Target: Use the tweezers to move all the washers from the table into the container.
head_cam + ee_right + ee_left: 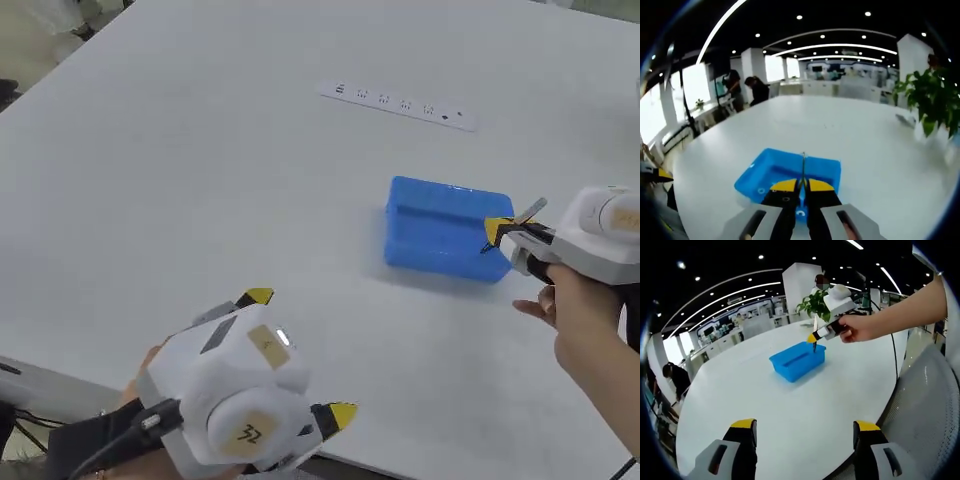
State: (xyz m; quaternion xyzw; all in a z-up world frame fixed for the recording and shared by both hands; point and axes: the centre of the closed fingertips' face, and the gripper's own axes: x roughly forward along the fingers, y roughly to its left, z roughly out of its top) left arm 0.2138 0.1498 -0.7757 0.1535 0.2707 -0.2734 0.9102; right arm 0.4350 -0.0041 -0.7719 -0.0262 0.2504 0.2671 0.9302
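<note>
Right gripper (497,236) — tweezers (803,172) over container (440,225)

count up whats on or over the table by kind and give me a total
grippers: 2, the left gripper and the right gripper
tweezers: 1
container: 1
power strip: 1
total: 5

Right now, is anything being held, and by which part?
The right hand-held gripper pinches the tweezers around their middle; the left hand-held gripper holds nothing.
</note>
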